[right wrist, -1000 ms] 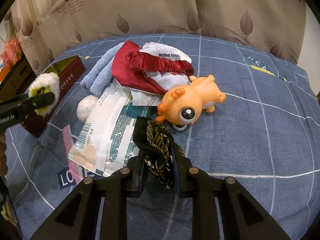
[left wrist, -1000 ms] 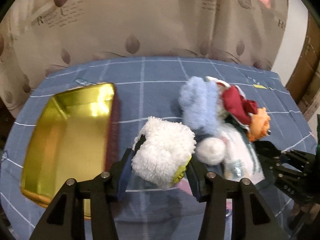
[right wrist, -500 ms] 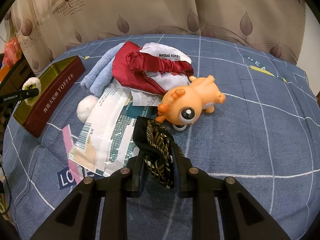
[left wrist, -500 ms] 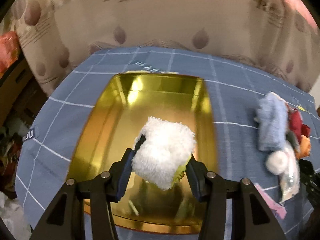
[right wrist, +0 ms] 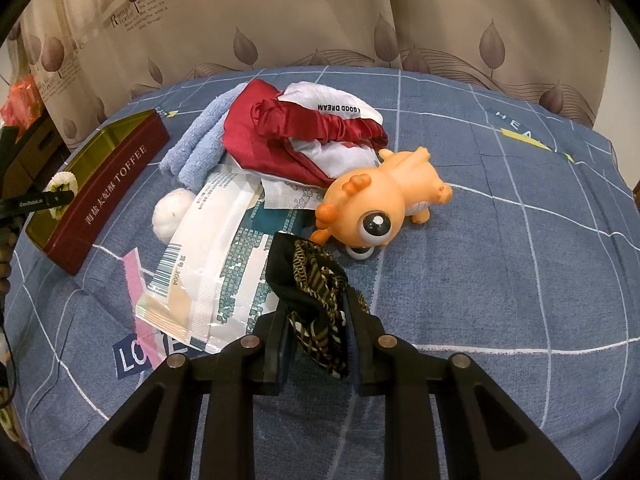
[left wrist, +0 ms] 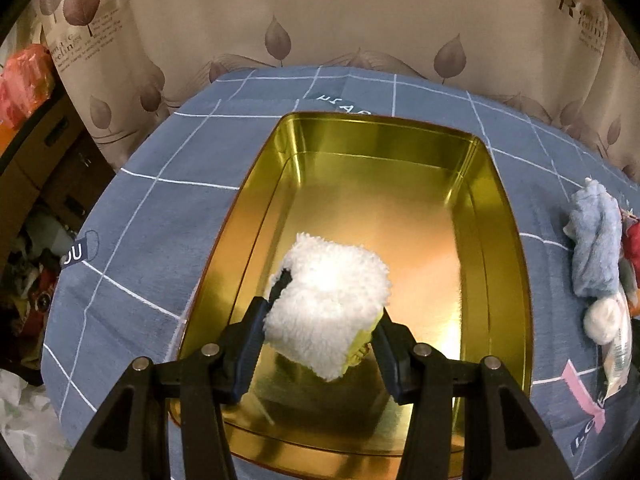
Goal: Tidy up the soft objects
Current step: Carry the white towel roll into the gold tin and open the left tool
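My left gripper point(left wrist: 320, 328) is shut on a fluffy white and yellow pad point(left wrist: 328, 304) and holds it over the near half of an open gold tin point(left wrist: 496, 240). In the right wrist view that tin point(right wrist: 116, 184) shows a dark red "TOFFEE" side at the far left, with the left gripper point(right wrist: 60, 196) above it. My right gripper point(right wrist: 318, 336) is shut on a black and gold patterned cloth point(right wrist: 316, 280). Just beyond lie an orange toy point(right wrist: 384, 196), a red satin cloth point(right wrist: 296, 128), a light blue towel point(right wrist: 200, 148), a white pompom point(right wrist: 172, 212) and a plastic packet point(right wrist: 224, 248).
Everything rests on a blue checked bedcover point(right wrist: 520, 240) with a leaf-print curtain point(right wrist: 320, 12) behind. In the left wrist view the blue towel point(left wrist: 592, 240) and the pompom point(left wrist: 602, 318) lie right of the tin. Clutter and boxes point(left wrist: 36, 240) stand beyond the cover's left edge.
My left gripper has carried the white pad leftwards from beside the pile to above the gold tin, then a little lower and nearer. The right gripper and its cloth have stayed put.
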`<state>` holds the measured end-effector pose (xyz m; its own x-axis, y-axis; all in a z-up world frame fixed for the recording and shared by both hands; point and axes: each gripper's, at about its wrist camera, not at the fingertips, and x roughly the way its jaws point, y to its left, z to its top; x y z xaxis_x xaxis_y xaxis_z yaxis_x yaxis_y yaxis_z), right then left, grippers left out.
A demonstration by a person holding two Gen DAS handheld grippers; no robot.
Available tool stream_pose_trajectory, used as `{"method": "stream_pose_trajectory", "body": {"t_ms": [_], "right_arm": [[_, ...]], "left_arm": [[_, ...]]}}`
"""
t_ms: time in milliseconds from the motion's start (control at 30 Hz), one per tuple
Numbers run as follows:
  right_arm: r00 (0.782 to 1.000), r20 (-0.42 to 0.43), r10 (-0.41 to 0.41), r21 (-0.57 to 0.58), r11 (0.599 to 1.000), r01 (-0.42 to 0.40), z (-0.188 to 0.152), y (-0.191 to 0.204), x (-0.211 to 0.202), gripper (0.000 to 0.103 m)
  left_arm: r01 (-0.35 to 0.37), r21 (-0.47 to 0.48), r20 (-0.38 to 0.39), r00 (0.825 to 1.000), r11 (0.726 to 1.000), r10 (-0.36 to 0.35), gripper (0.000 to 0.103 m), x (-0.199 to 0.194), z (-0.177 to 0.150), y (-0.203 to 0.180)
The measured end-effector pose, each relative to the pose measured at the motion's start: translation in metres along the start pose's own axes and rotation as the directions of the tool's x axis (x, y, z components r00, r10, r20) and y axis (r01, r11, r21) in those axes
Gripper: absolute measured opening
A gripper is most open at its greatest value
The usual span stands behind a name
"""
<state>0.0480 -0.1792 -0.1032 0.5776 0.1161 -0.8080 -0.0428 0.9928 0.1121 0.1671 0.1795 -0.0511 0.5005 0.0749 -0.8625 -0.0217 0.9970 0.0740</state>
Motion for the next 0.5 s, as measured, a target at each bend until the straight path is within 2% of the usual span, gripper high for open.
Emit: {"method": "stream_pose_trajectory", "body": {"t_ms": [500], "right_arm": [[1.000, 0.000, -0.002, 0.000, 1.000, 0.002, -0.001, 0.001, 0.000, 0.021]], "left_arm": [[-0.044, 0.000, -0.041, 0.998, 0.999, 0.044, 0.052, 0.011, -0.004, 0.007]]}}
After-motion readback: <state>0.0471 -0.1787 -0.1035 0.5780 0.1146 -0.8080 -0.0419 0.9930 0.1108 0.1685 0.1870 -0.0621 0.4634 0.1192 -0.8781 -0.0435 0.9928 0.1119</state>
